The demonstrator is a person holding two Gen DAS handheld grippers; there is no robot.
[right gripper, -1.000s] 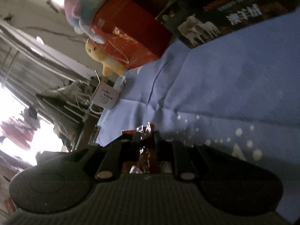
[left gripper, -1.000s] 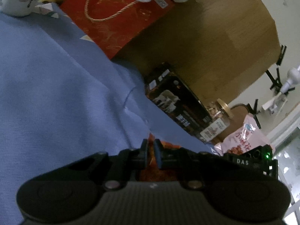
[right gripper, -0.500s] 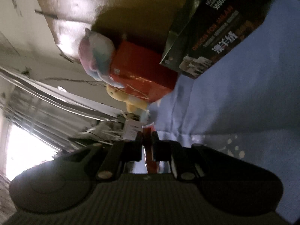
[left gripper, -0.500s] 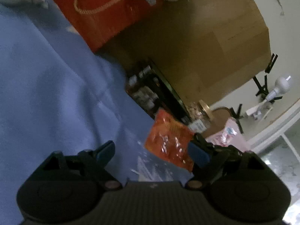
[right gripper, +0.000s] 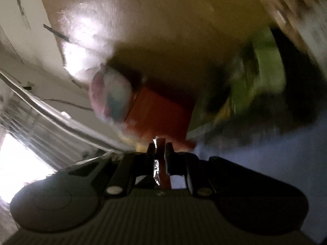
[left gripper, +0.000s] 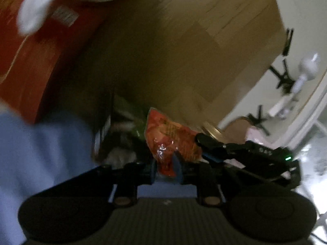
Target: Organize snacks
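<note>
Both grippers are tipped a bit downward over a blue bedsheet (left gripper: 40,153), and everything's pretty smeared with blur. The left gripper (left gripper: 166,170) has just been snapping closed, and now its blue-padded fingers (left gripper: 177,166) are pinching the bottom corner of an orange snack packet (left gripper: 169,140), which sticks up out of them, crinkly and shiny like foil-plastic, hanging in the air in front of a dark box (left gripper: 104,130) that stands on the sheet near its far edge. In the same view the right gripper (left gripper: 206,143) pokes in from the right, all black plastic, right up against the packet's right edge. From the right wrist view, that gripper (right gripper: 160,150) has its jaws pressed together on a thin red strip with a silvery crimped edge (right gripper: 160,163); looks like the packet seam, seen edge-on. Behind it all there's a big smooth wooden board (left gripper: 184,51), a glossy red box (left gripper: 30,71) at the far left of the sheet, and a soft pastel plush toy (right gripper: 111,98) on top of it. Something green and blurry (right gripper: 265,71) sits on the right; can't tell what it is.
</note>
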